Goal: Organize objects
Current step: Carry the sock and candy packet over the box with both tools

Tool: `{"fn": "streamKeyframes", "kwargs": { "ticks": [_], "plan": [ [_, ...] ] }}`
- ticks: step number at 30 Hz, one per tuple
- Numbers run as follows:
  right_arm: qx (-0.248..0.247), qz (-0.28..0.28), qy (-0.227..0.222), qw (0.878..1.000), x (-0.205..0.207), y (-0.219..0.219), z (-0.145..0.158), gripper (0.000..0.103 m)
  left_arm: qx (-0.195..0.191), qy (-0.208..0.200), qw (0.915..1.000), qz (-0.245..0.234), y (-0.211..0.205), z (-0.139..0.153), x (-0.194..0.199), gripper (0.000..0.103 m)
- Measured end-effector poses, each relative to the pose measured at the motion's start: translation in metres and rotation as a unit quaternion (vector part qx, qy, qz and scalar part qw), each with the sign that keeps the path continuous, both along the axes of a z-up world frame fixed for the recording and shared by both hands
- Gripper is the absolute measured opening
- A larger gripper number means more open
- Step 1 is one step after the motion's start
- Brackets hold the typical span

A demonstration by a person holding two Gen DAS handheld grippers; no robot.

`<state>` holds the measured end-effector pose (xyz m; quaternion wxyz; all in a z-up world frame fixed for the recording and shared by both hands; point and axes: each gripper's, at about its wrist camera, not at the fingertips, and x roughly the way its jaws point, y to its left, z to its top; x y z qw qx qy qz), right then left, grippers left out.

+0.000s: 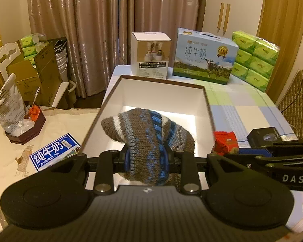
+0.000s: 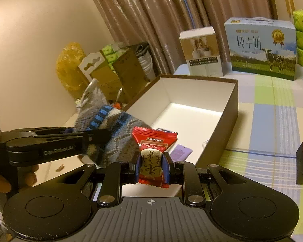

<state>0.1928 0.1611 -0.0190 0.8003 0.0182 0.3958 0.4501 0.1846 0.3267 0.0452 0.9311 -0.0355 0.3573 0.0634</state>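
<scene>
My left gripper [image 1: 147, 161] is shut on a knitted brown, blue and white sock [image 1: 149, 133], held over the near end of an open brown box with a white inside [image 1: 163, 92]. My right gripper [image 2: 152, 169] is shut on a red wrapped candy [image 2: 153, 153], just above the same box's [image 2: 230, 109] near end. In the right wrist view the sock [image 2: 111, 133] hangs at the left, with the left gripper's arm across it. The left wrist view shows the candy [image 1: 225, 143] at the box's right wall. A purple tag [image 2: 180, 152] lies on the box floor.
At the table's far edge stand a small white carton [image 1: 150, 54], a milk case [image 1: 204, 56] and green tissue packs [image 1: 254, 58]. A black box [image 1: 264, 136] sits right of the brown box. A milk carton [image 1: 54, 151] and a brown tray [image 1: 26, 129] lie on the left.
</scene>
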Motion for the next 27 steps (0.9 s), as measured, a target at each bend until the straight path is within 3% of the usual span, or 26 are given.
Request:
{"fn": "streamKeyframes", "kwargs": {
  "ticks": [9,27],
  "plan": [
    [-0.037,-0.033,-0.003,0.999,0.022,0.03,-0.017,0.02,-0.001,0.023,0.9994,-0.026,0.027,-0.017,0.033,0.026],
    [-0.084,-0.086,-0.007,0.993,0.105,0.078,-0.036,0.02,-0.001,0.058,0.9959,-0.069,0.04,-0.054,0.167,0.026]
  ]
}}
